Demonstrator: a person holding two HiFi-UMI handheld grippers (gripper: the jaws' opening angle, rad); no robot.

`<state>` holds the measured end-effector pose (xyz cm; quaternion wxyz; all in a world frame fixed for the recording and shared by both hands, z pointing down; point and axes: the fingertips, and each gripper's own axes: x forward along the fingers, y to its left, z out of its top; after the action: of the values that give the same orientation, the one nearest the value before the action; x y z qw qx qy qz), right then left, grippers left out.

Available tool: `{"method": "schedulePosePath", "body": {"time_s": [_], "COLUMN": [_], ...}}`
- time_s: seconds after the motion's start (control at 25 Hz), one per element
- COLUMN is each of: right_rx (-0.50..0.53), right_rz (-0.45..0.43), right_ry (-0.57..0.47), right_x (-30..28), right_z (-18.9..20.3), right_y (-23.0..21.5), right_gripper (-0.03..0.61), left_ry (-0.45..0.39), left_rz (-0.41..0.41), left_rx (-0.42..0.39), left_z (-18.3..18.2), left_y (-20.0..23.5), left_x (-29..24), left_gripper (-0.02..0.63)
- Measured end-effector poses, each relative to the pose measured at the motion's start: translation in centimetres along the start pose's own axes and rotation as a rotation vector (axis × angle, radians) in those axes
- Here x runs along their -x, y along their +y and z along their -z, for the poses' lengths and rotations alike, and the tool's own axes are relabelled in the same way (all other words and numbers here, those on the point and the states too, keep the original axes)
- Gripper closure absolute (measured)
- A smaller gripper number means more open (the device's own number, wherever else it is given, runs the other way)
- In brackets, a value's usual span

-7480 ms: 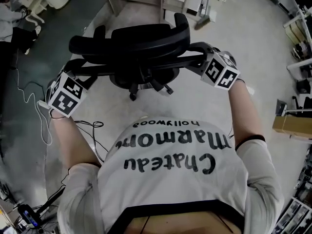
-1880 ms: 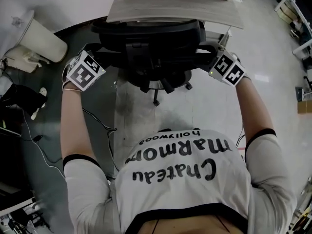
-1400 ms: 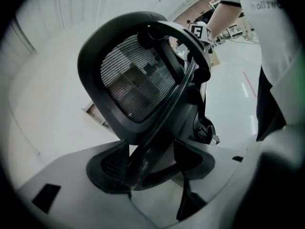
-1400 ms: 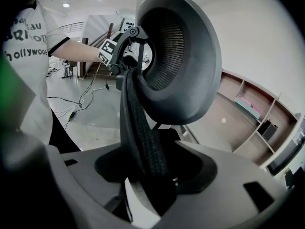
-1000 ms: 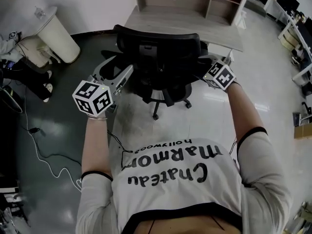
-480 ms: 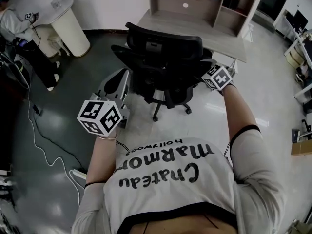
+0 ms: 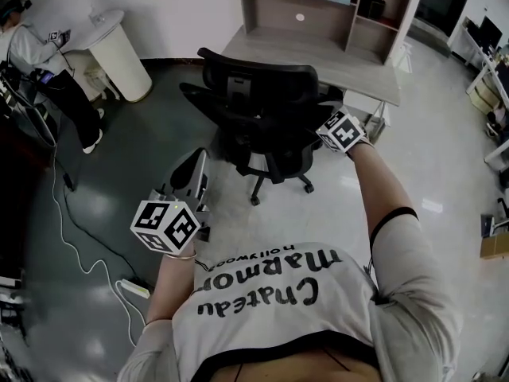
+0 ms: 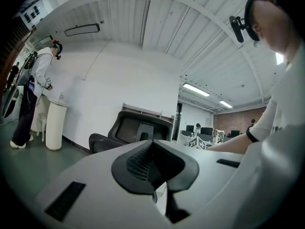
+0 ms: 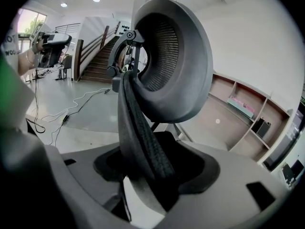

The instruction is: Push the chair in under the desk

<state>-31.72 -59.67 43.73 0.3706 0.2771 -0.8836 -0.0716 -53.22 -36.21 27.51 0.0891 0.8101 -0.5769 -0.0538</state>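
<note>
Your left gripper [image 7: 198, 162] has come away from the chair [image 7: 256, 94] since a second ago, when it was beside the chair's left side with its jaws apart. It now hangs low over the dark floor, nearer your body and well apart from the chair. Its jaws have just closed and stand together with nothing between them. In the left gripper view [image 8: 152, 146] the chair [image 8: 137, 128] stands ahead of the jaws and a little to the left, clear of them.

Your right gripper [image 7: 322, 124] is where it was, at the chair's right side. In the right gripper view [image 9: 148, 175] its jaws are clamped on the ribbed dark edge of the chair's back [image 9: 138, 128], which runs straight up from between the pads.

You see the chair from behind, its back towards you, facing the table [image 7: 318, 54]. The top of its back overlaps the table's front edge in the head view, while its wheeled base [image 7: 274, 177] stands on the floor on your side. How far the seat reaches under the table, you cannot tell.
</note>
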Motion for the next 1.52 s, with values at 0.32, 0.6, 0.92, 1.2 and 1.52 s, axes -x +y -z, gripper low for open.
{"method": "schedulePosePath", "body": {"time_s": [0.32, 0.6, 0.92, 1.2, 1.52], "right_rx": [0.111, -0.142, -0.465, -0.550, -0.756], "right_rz": [-0.033, 0.007, -0.067, -0.058, -0.038], "right_ry": [0.070, -0.117, -0.370, -0.505, -0.641], "right_x": [0.9, 5.8, 13.4, 18.1, 23.7], "right_z": [0.8, -1.8, -3.3, -3.2, -2.9], "right_y": [0.8, -0.3, 3.2, 7.2, 8.5], "right_gripper": [0.331, 0.305, 0.310, 0.378, 0.448], "left_ry": [0.027, 0.012, -0.009, -0.048, -0.051], "left_rz": [-0.015, -0.009, 0.061, 0.103, 0.102], "left_rx": [-0.002, 0.001, -0.015, -0.029, -0.028], "left_z": [1.2, 1.0, 0.6, -0.5, 0.4], "left_y": [-1.7, -3.6, -7.6, -10.2, -13.0], "left_x": [0.8, 0.8, -0.7, -2.6, -2.1], "left_gripper": [0.595, 0.595, 0.595, 0.595, 0.595]}}
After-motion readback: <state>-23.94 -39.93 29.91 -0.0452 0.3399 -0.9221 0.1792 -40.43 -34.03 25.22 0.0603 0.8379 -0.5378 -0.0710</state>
